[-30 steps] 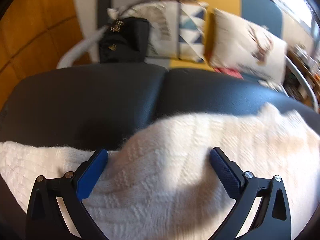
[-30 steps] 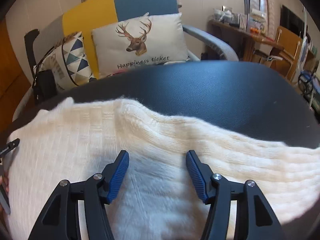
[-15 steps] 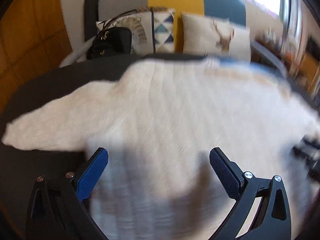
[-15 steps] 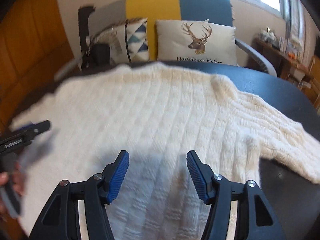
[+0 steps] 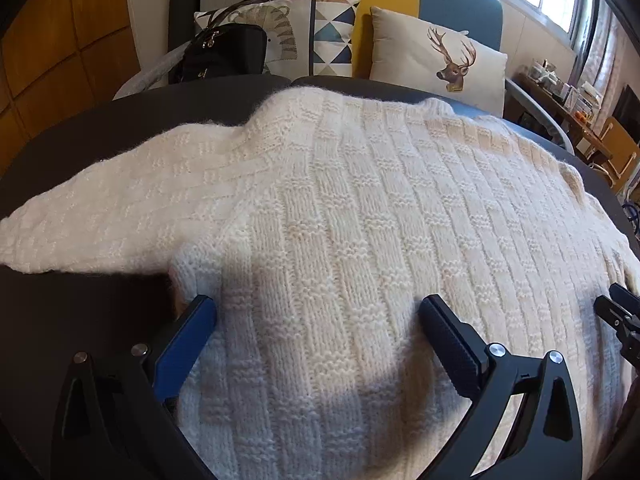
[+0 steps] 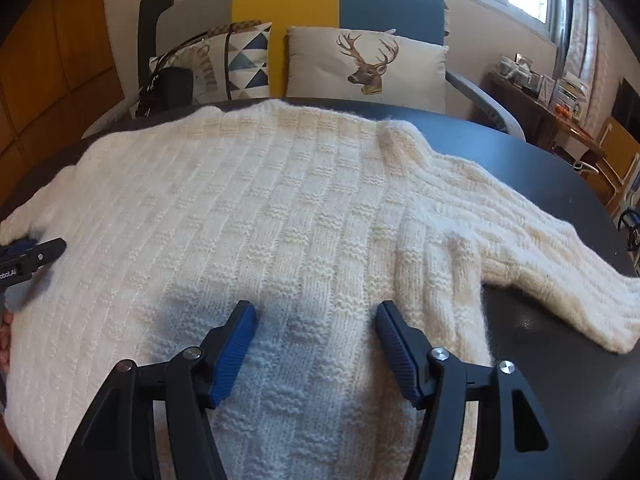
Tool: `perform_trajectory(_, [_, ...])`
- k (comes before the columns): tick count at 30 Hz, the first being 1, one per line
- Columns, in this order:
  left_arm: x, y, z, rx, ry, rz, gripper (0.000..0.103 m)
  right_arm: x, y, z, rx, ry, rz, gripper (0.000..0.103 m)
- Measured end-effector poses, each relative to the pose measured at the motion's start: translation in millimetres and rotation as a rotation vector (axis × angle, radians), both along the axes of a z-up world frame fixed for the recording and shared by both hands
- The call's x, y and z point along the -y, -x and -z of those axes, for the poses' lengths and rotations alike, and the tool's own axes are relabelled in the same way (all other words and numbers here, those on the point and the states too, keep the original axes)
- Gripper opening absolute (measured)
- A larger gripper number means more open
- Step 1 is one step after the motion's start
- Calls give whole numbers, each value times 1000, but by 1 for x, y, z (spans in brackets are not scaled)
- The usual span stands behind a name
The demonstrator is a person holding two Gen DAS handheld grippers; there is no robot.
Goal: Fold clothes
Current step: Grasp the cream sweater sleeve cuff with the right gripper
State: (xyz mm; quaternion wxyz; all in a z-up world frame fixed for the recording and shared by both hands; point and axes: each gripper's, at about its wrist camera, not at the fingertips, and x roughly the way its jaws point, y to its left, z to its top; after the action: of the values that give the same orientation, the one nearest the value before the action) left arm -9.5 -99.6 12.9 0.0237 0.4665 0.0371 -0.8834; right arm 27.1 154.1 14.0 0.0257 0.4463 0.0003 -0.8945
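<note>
Both grippers, left (image 5: 316,322) and right (image 6: 316,326), hang spread and empty-jawed over the cream knit sweater (image 5: 360,208), the right's jaws opening. Spread flat on the dark table (image 6: 560,360), it shows one sleeve (image 5: 100,216) per wrist view, the other sleeve (image 6: 540,240) only rightward.

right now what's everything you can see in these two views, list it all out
sweater: one, cream knit, spread flat on the table, sleeves out to both sides
table: one, black, under the sweater
deer cushion: one, pale with a brown deer head, on the sofa behind the table
triangle cushion: one, white with blue and grey triangles, beside the deer cushion
handbag: one, black, on the sofa at the left end
sofa: one, grey, yellow and blue panels, behind the table
left gripper: black with blue pads, open over the sweater
right gripper: black with blue pads, jaws opening over the sweater, nothing gripped
</note>
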Motion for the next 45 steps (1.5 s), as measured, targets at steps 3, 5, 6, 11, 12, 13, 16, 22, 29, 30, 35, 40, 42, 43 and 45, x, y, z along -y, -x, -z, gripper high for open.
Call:
perform_trajectory(3, [-2, -5, -12, -55, -29, -57, 103, -4, 9, -21, -60, 59, 6, 64])
perform_trajectory(5, [-9, -7, -9, -71, -55, -47, 103, -10, 26, -28, -78, 60, 29, 64])
perform_trajectory(6, [-15, -4, -4, -48, -37, -25, 103, -13, 35, -27, -69, 56, 38, 64])
perform_trajectory(11, [-23, -3, 2, -32, 12, 3, 103, -44, 63, 4, 31, 32, 83, 64])
perform_trajectory(12, [-22, -4, 2, -35, 5, 2, 103, -52, 58, 6, 7, 57, 78, 64])
perform_trajectory(13, [-20, -5, 2, -38, -2, 2, 103, -58, 53, 5, -2, 79, 74, 64])
perform_trajectory(16, [-21, -6, 3, -38, 9, 2, 103, -71, 39, -4, -13, 127, 64, 63])
perform_trajectory(22, [-22, -4, 4, -40, 11, 7, 103, -167, -26, -16, -69, 430, 252, 64])
perform_trajectory(29, [-23, -3, 4, -40, 16, 8, 103, -335, -130, 25, -114, 909, 766, 62])
perform_trajectory(30, [-23, -2, 4, -40, 17, 8, 103, -350, -140, 29, -135, 959, 812, 55])
perform_trajectory(35, [-24, -2, 3, -39, 24, 9, 103, -391, -150, 34, -198, 1045, 905, 52])
perform_trajectory(40, [-23, -3, 3, -39, 24, 10, 103, -399, -120, 37, -231, 1055, 946, 51])
perform_trajectory(42, [-23, -3, 3, -40, 24, 10, 103, -401, -112, 39, -246, 1060, 975, 47])
perform_trajectory(43, [-23, -3, 3, -40, 24, 10, 103, -405, -111, 42, -245, 1063, 998, 42])
perform_trajectory(45, [-24, -2, 4, -40, 24, 10, 103, -413, -111, 48, -234, 1065, 1044, 20])
